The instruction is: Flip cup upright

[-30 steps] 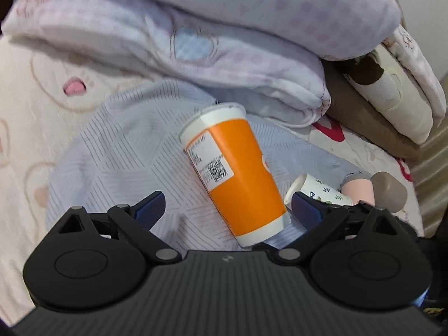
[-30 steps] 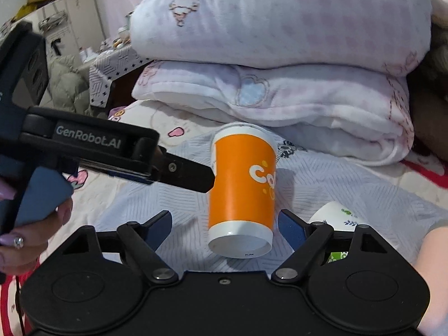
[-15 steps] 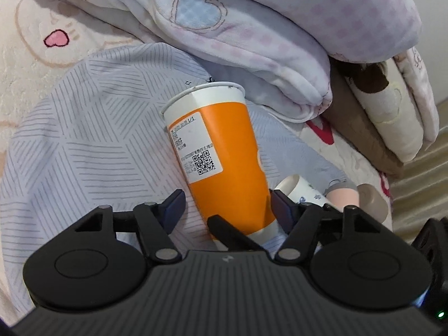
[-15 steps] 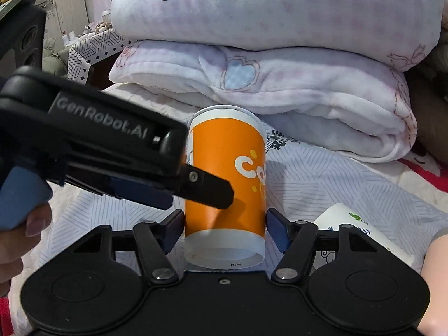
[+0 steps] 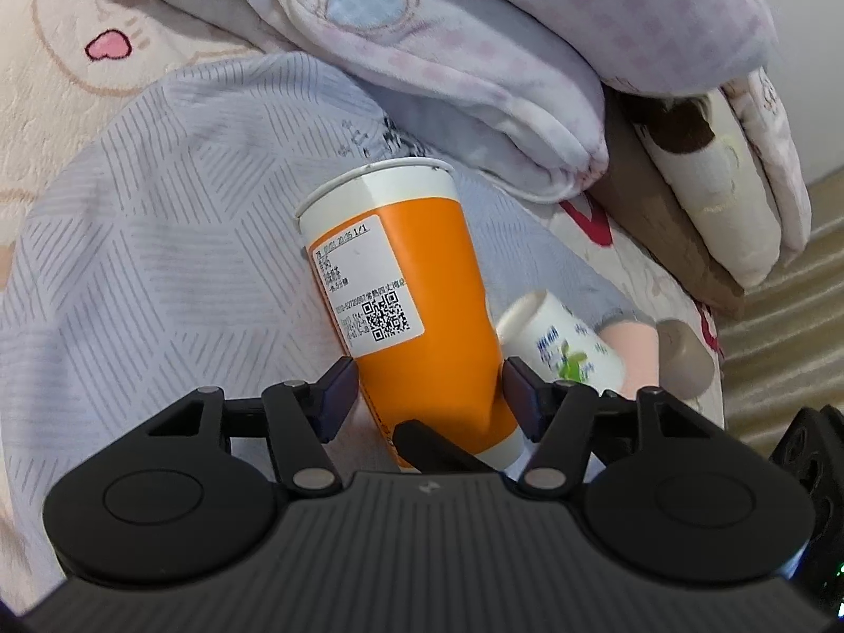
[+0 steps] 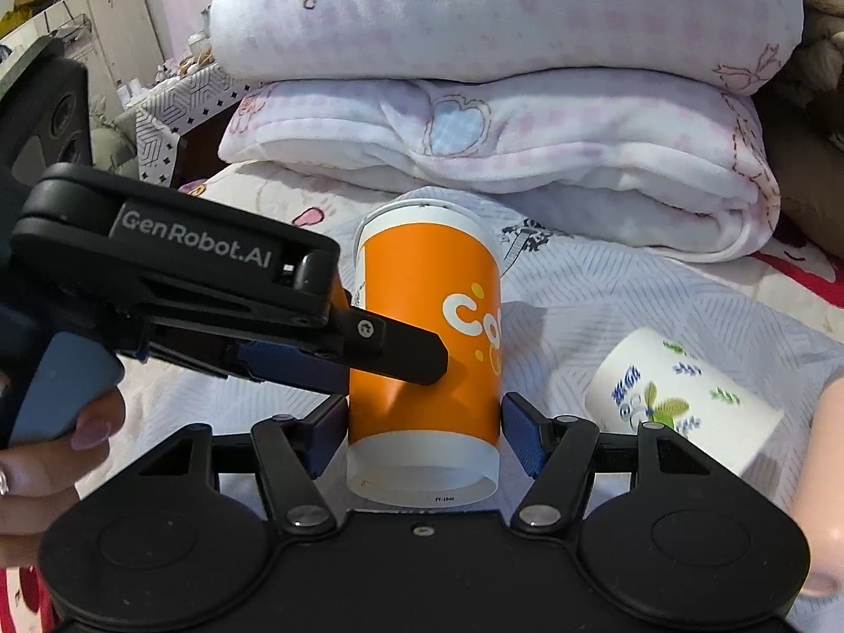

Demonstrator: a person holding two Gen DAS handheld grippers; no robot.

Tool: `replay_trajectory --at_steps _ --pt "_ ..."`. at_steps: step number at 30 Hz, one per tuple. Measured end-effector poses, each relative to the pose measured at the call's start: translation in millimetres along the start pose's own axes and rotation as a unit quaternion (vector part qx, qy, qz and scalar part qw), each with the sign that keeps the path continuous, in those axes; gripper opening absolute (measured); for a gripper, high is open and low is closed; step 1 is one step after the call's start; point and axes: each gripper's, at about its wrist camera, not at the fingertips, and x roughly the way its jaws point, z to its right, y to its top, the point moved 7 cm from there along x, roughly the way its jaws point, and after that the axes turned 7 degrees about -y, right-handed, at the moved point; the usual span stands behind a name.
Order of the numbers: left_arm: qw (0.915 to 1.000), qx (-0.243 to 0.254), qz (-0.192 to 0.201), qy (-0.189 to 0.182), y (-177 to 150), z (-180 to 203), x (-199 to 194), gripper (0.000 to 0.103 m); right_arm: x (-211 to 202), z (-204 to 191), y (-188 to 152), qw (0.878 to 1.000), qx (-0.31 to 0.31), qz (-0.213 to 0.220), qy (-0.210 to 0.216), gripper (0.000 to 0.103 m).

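An orange paper cup with a white label lies on a grey striped cloth, its rim pointing away and its base toward me. My left gripper has closed on the cup's lower body, blue pads touching both sides. In the right wrist view the same orange cup sits between the pads of my right gripper, which also touch it on both sides. The left gripper's finger crosses in front of the cup there.
A small white cup with green leaf print lies on its side to the right; it also shows in the left wrist view. Folded pink-white blankets are stacked behind. A pink and a brown cup lie further right.
Both grippers moved in and narrowed around the orange cup until the pads touch its sides. The cup has hardly shifted on the cloth.
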Motion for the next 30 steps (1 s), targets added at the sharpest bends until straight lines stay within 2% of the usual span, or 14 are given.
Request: replay_trajectory --at_steps 5,11,15,18,22,30 --pt "0.9995 0.010 -0.030 -0.003 -24 9 -6 0.059 -18 1 -17 1.000 -0.008 -0.025 0.012 0.069" --pt "0.9980 0.005 -0.060 -0.019 -52 24 -8 0.059 -42 12 -38 0.997 0.018 -0.062 0.035 0.069" --pt "0.9949 0.000 -0.097 -0.027 -62 36 -3 0.060 -58 23 -51 0.994 0.043 -0.086 0.047 0.069" --pt "0.9934 0.027 -0.109 -0.025 -68 52 -1 0.061 -71 32 -58 0.993 0.060 -0.092 0.047 0.069" --pt "0.9921 0.067 -0.105 -0.015 -75 68 4 0.063 -86 43 -70 0.991 0.071 -0.105 0.041 0.069" --pt "0.9870 0.075 -0.136 -0.042 -99 94 29 0.068 -113 69 -100 0.987 0.102 -0.127 0.017 0.069"
